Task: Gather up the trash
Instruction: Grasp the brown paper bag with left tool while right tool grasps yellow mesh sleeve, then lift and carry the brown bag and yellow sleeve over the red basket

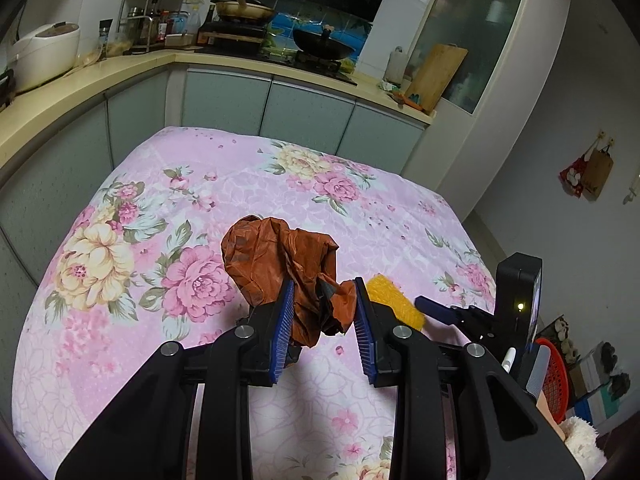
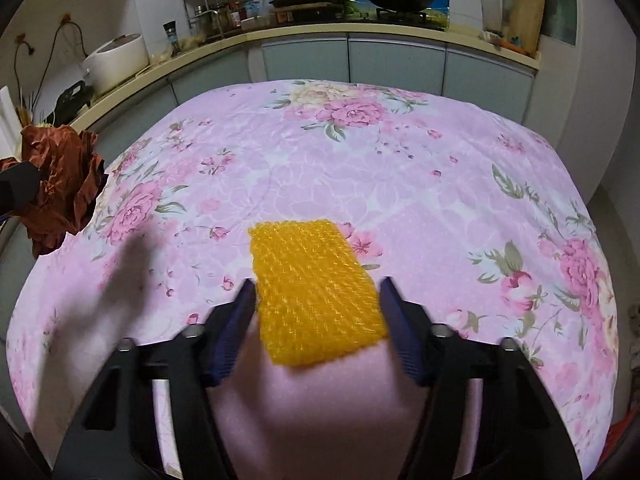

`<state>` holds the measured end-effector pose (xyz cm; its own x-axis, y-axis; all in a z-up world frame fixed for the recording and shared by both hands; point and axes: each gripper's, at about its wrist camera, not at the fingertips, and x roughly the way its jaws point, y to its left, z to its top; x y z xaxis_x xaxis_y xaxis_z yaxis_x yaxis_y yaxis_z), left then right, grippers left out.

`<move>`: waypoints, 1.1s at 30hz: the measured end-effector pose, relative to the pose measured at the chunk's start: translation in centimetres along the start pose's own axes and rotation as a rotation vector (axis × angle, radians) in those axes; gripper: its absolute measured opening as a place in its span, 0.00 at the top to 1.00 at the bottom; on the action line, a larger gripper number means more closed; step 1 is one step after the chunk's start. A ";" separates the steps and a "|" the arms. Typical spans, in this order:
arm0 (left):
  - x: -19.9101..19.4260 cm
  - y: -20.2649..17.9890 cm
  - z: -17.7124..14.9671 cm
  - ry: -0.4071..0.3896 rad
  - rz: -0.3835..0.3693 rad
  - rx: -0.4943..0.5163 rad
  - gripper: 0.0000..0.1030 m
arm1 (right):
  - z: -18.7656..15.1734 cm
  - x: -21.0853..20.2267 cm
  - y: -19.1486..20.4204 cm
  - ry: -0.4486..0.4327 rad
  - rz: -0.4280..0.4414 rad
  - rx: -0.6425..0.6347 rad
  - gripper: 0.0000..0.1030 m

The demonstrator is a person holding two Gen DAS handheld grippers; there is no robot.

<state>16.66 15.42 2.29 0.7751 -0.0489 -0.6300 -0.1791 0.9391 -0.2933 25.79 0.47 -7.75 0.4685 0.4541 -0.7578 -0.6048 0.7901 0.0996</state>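
Observation:
A crumpled brown plastic bag hangs above the flowered pink cloth, with my left gripper shut on its lower folds. The same brown bag shows at the far left of the right wrist view. A flat yellow foam net lies between the fingers of my right gripper, and both blue pads meet its side edges. In the left wrist view the yellow net sits just right of my left gripper, with one blue finger of the right gripper beside it.
The pink cloth covers a table that reaches back to grey cabinets. Behind them a countertop carries a rice cooker, a spice rack, pans and a cutting board. A red basket stands at the right.

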 end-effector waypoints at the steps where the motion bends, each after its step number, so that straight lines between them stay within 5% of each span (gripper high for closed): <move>1: 0.0 -0.1 0.0 0.000 0.000 0.002 0.73 | 0.0 -0.1 0.0 -0.005 -0.003 -0.004 0.54; 9: 0.4 -0.3 -0.3 0.008 0.004 0.014 0.73 | -0.2 -0.3 0.4 -0.001 -0.025 -0.053 0.82; 33: 1.4 -2.6 -1.4 0.023 0.005 0.086 0.73 | -1.6 -10.3 -1.8 -0.181 -0.091 0.060 0.84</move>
<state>17.34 12.40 1.20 0.7598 -0.0513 -0.6481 -0.1295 0.9650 -0.2282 21.03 -6.24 -1.12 0.6311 0.4416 -0.6378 -0.5173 0.8522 0.0783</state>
